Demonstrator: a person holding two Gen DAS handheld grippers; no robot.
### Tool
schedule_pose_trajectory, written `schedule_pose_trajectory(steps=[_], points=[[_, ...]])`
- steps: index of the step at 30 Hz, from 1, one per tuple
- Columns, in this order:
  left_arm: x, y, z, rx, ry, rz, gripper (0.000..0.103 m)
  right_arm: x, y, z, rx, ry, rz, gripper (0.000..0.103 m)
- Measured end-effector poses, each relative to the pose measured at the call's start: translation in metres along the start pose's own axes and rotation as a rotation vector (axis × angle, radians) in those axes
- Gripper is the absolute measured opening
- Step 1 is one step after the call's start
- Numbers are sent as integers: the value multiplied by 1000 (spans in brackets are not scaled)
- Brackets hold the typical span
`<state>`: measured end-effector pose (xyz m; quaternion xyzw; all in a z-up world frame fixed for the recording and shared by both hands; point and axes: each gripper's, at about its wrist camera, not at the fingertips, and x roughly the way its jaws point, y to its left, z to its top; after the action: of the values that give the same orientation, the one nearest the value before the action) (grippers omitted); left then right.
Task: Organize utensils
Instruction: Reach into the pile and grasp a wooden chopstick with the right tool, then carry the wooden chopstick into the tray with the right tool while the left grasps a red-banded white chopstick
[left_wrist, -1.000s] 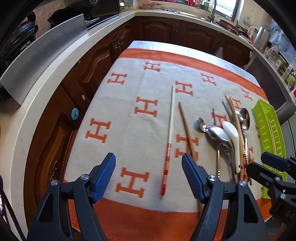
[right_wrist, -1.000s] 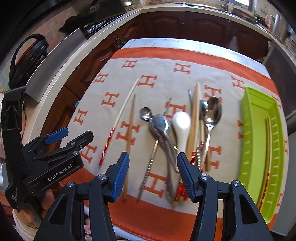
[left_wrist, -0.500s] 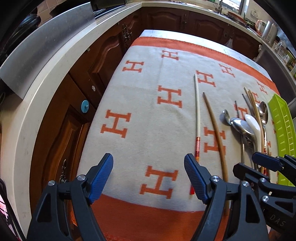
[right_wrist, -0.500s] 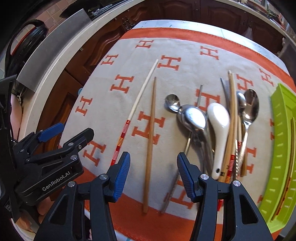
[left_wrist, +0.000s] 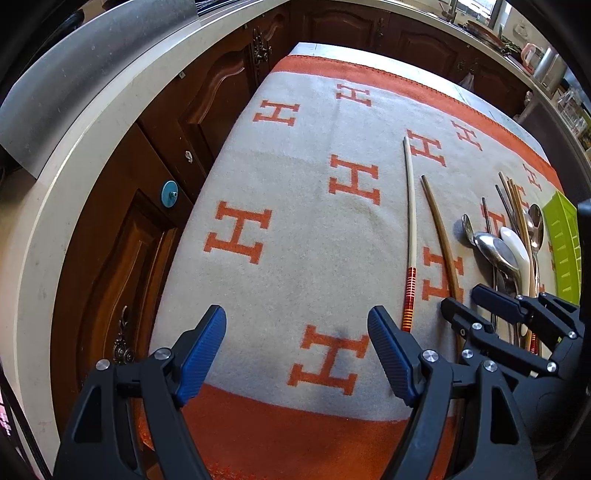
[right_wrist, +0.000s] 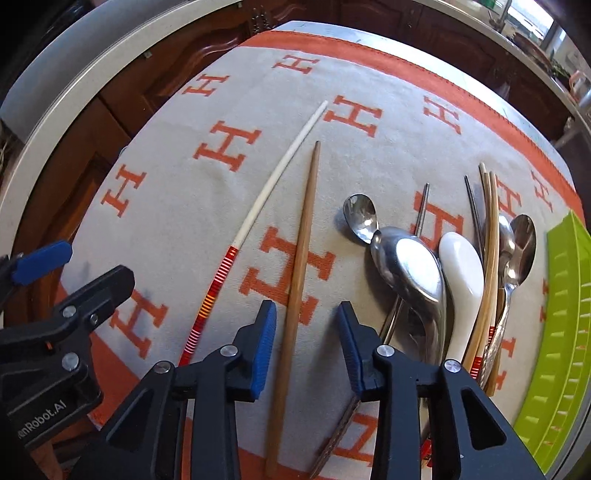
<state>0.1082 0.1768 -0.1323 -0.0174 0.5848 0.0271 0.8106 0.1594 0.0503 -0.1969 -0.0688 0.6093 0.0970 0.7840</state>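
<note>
The brown wooden chopstick lies lengthwise on the orange-and-cream H-patterned cloth and serves as the landmark here. The right gripper straddles its thick end with the jaws closing; the chopstick runs between the blue pads, nearer the left one, and neither pad presses on it yet. Just left of the chopstick lies the white chopstick with red-striped end, angled away from it at the far tip. To its right sits the crowded heap: a small steel spoon, a large steel spoon, a white ceramic spoon, pale bamboo chopsticks and more steel spoons, overlapping one another. A dark metal handle from that heap slants under the right jaw, close beside the chopstick. Farthest right, past the heap, is the green tray. Well left of the chopstick, the left gripper hangs wide and empty over bare cloth, near the table's edge and the brown cabinets.
</note>
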Motion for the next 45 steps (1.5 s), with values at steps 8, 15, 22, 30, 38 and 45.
schedule_pose_trajectory(steps=[8, 15, 22, 30, 38, 45], points=[[1, -7, 4, 17, -4, 7, 77, -4, -23, -1, 93, 20, 138, 7], [7, -11, 7, 17, 19, 10, 77, -23, -63, -11, 219, -12, 275, 7], [15, -19, 21, 11, 40, -61, 77, -59, -115, -17, 344, -105, 320, 6], [23, -34, 40, -15, 61, -161, 77, -105, -178, -43, 440, -222, 264, 6], [33, -53, 49, 0, 91, -195, 77, -153, -260, -90, 551, -319, 92, 6], [51, -63, 51, -9, 129, -179, 77, -172, -306, -121, 613, -343, 29, 6]])
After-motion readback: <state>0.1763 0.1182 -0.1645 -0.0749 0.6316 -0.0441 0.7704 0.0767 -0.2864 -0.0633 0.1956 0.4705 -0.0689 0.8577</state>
